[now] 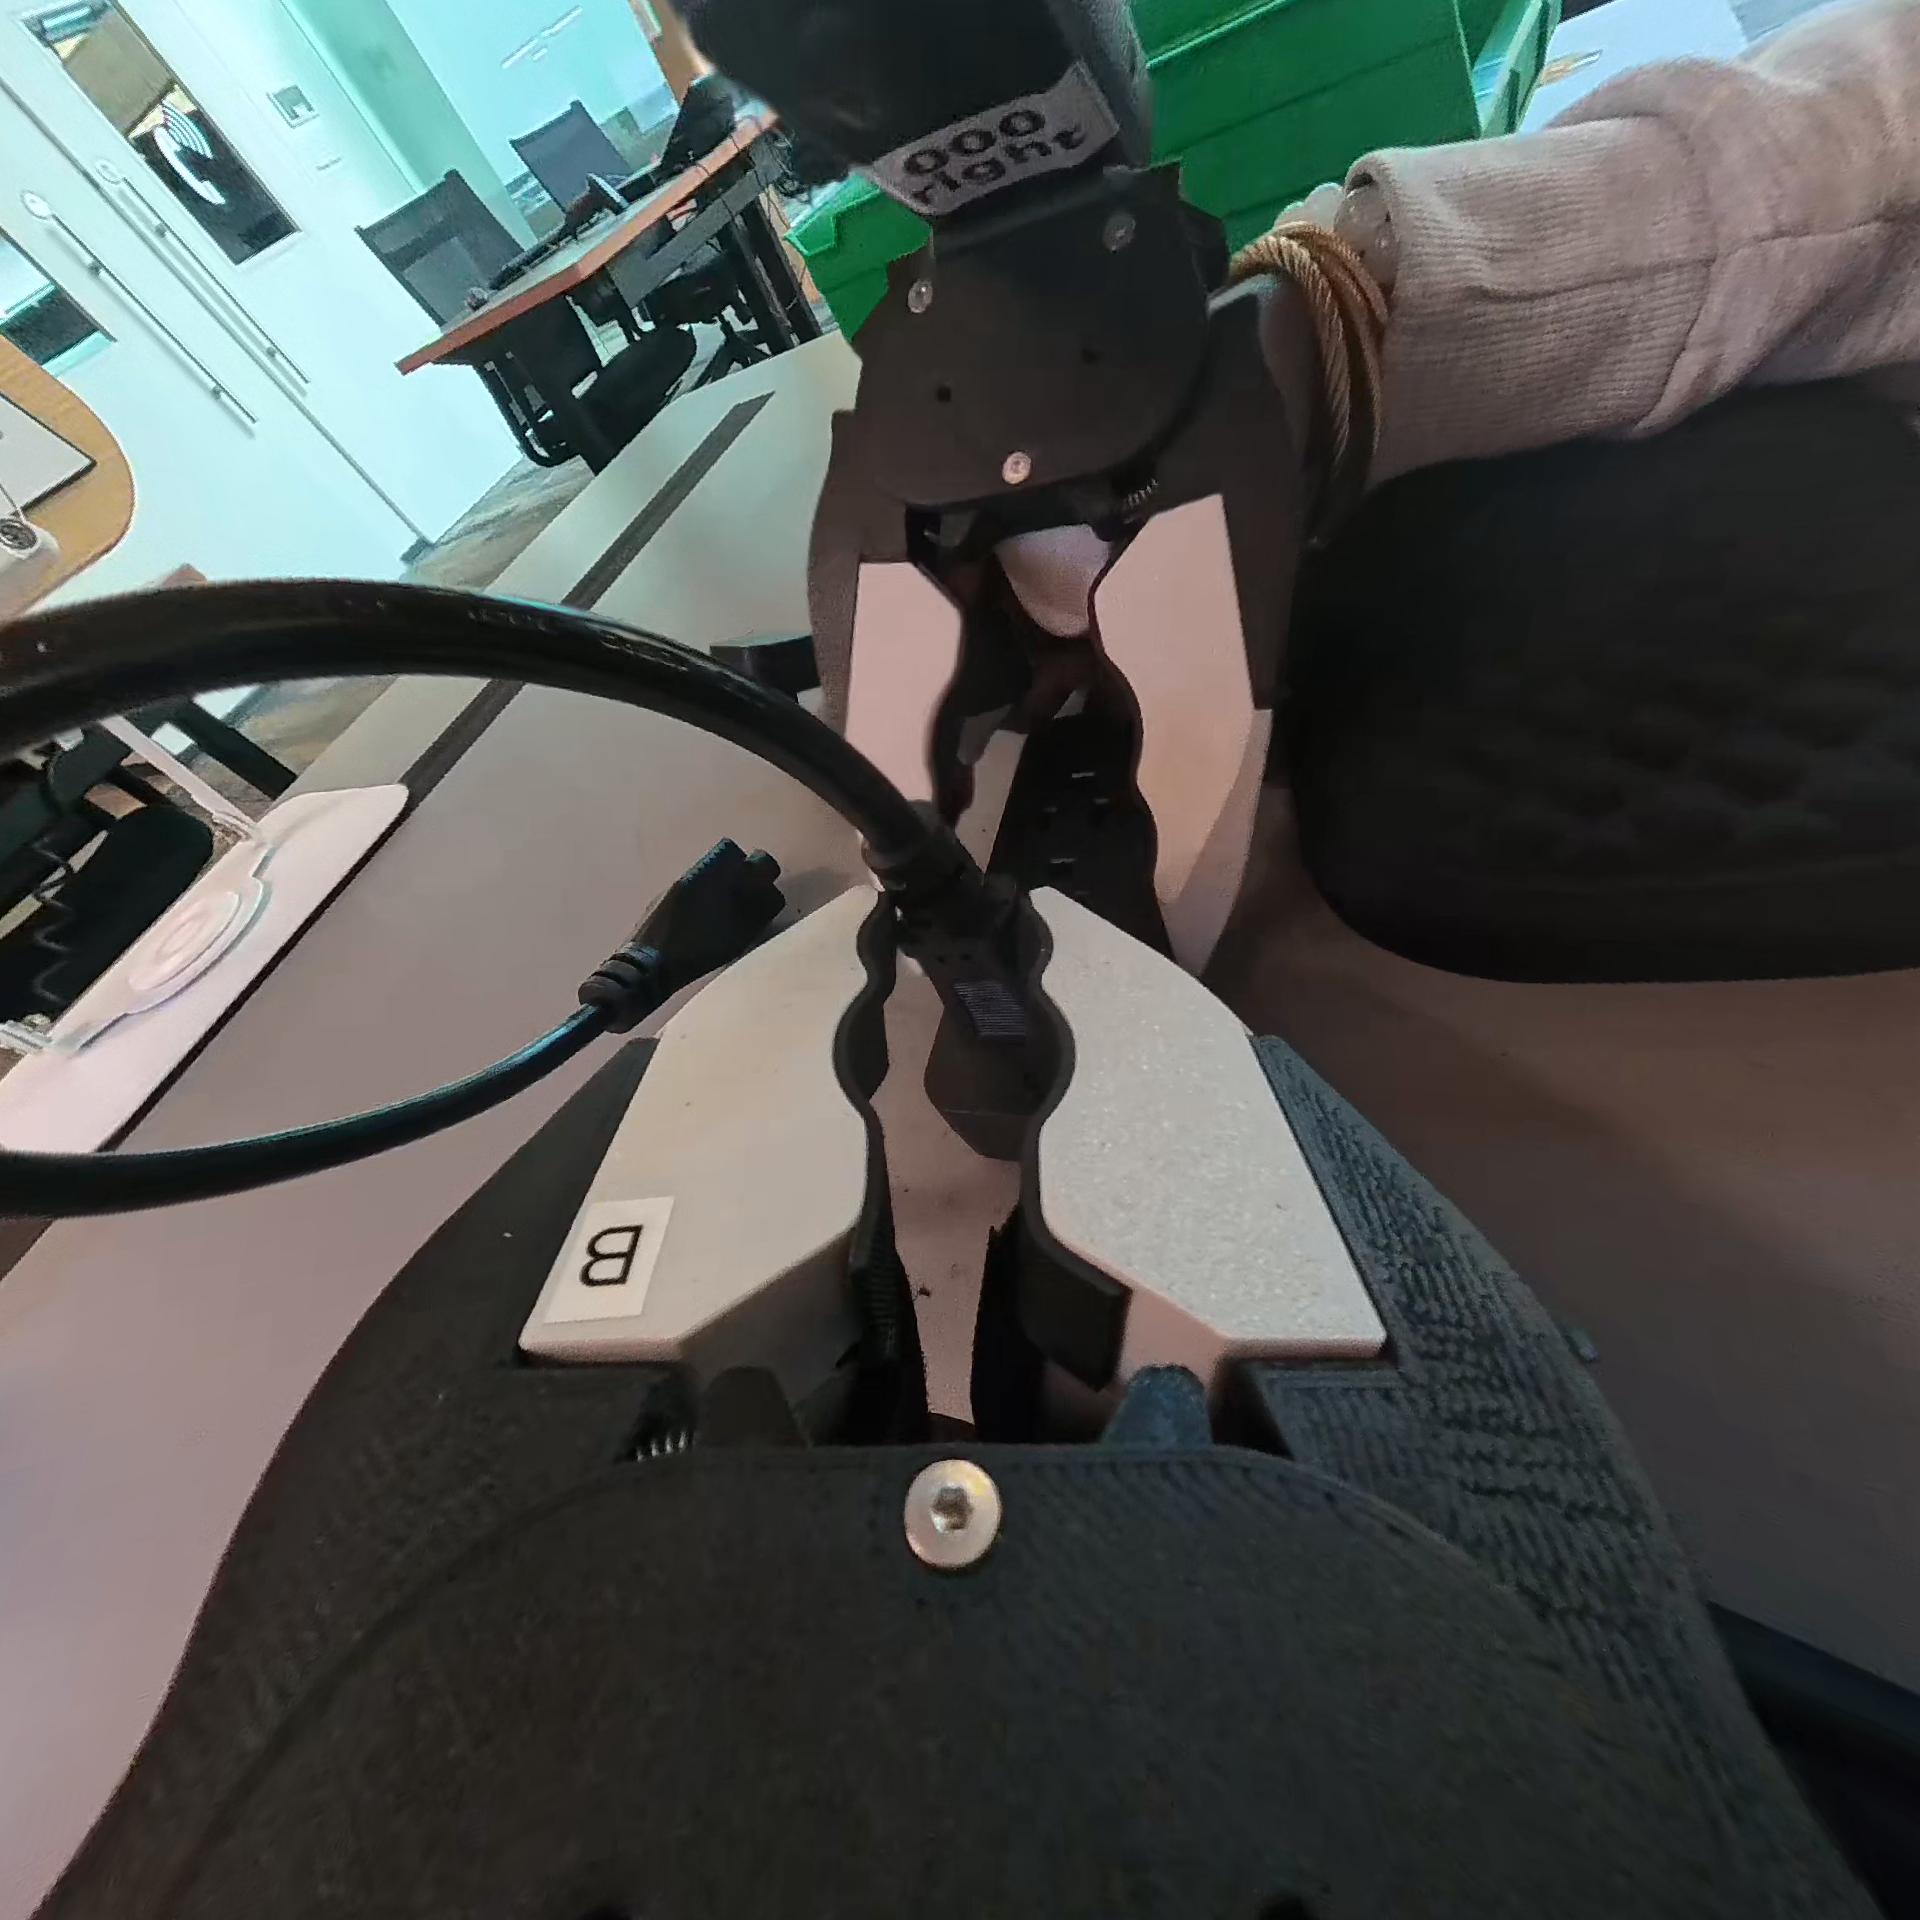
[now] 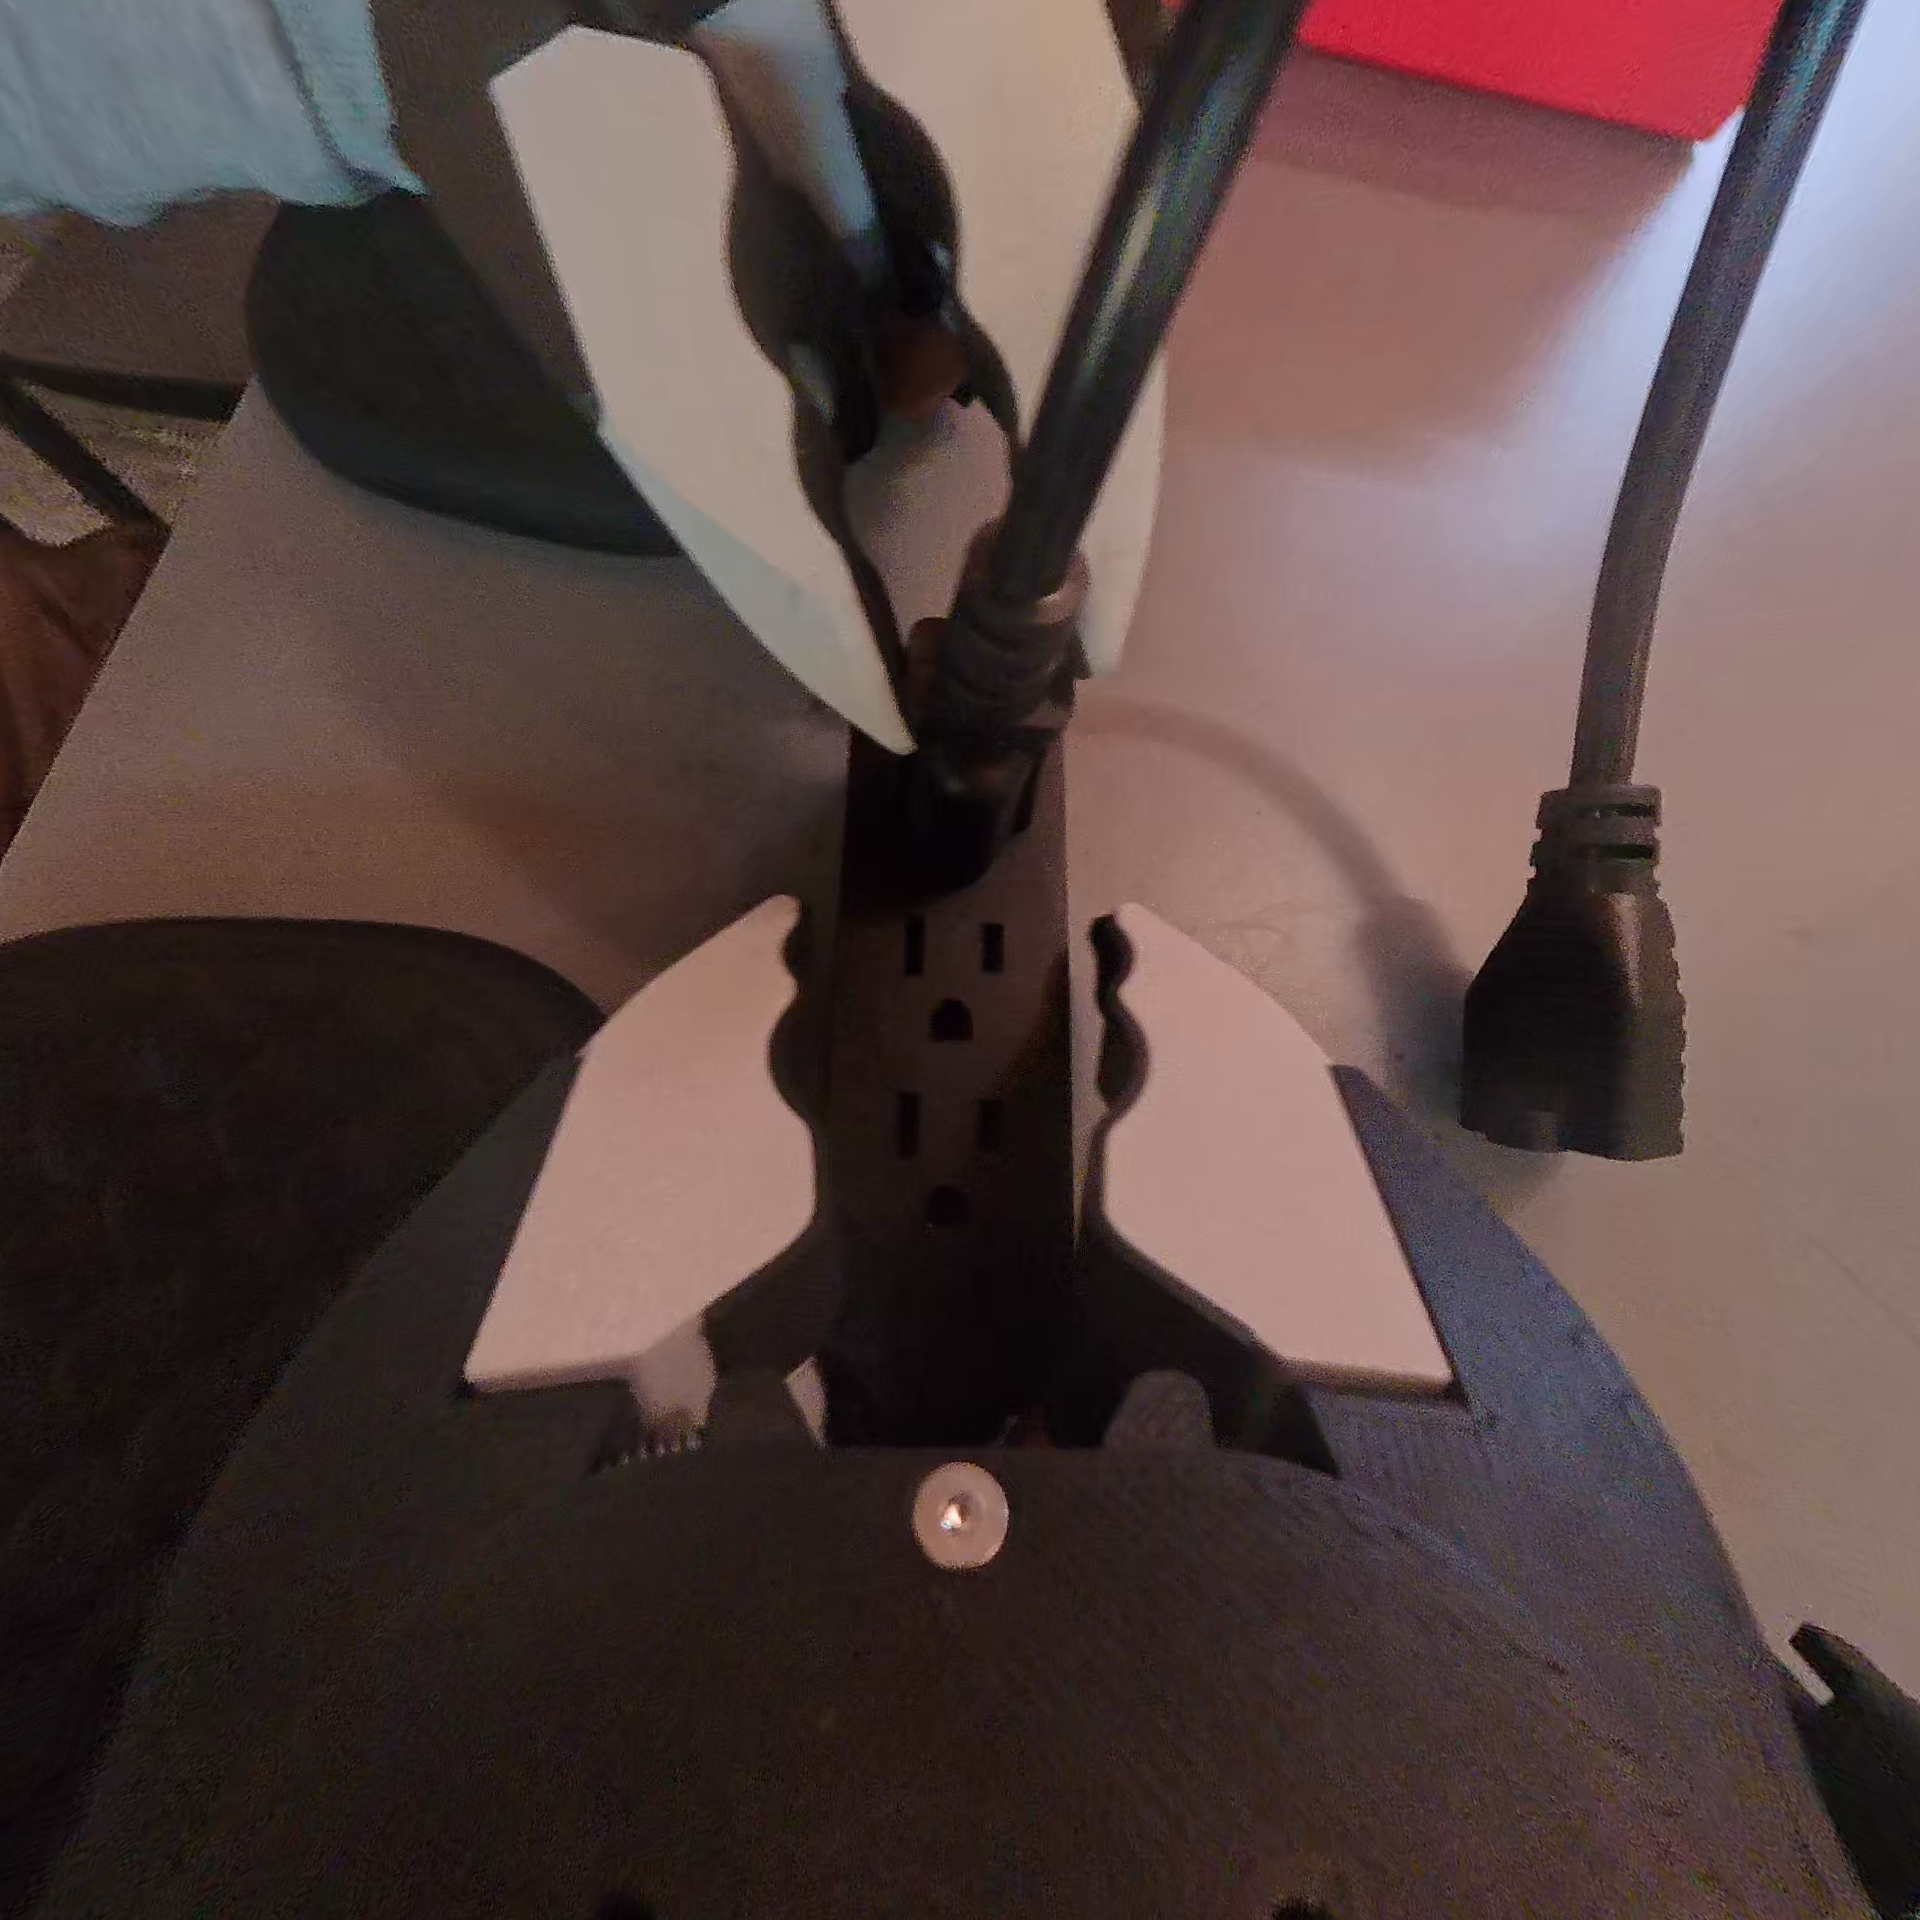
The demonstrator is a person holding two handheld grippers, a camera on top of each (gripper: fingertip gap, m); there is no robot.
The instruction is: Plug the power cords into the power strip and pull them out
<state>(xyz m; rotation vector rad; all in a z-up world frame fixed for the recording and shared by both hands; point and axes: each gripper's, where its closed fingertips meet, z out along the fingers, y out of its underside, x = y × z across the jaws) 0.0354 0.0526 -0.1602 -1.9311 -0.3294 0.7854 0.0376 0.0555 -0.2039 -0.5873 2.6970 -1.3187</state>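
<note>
A black power strip (image 2: 951,1101) lies lengthwise on the pale table, and two of its empty outlets show. My right gripper (image 2: 951,914) is shut on the strip's sides; it also shows in the left wrist view (image 1: 1049,821). My left gripper (image 1: 961,914) is shut on a black plug (image 1: 982,997), whose thick cord (image 1: 416,623) arcs up and to the left. In the right wrist view the left gripper (image 2: 992,696) holds this plug (image 2: 961,800) against the strip's far outlet. The prongs are hidden. A second cord's connector (image 2: 1579,1018) lies on the table to the right, also visible in the left wrist view (image 1: 707,914).
A person's sleeve (image 1: 1662,260) and a dark rounded cushion (image 1: 1610,727) lie behind the right gripper. Green crates (image 1: 1299,104) stand at the back. A red box (image 2: 1507,62) sits beyond the strip. A flat pale plate (image 1: 208,914) lies at the table's left. Tip to tip, the grippers are about 5 cm apart.
</note>
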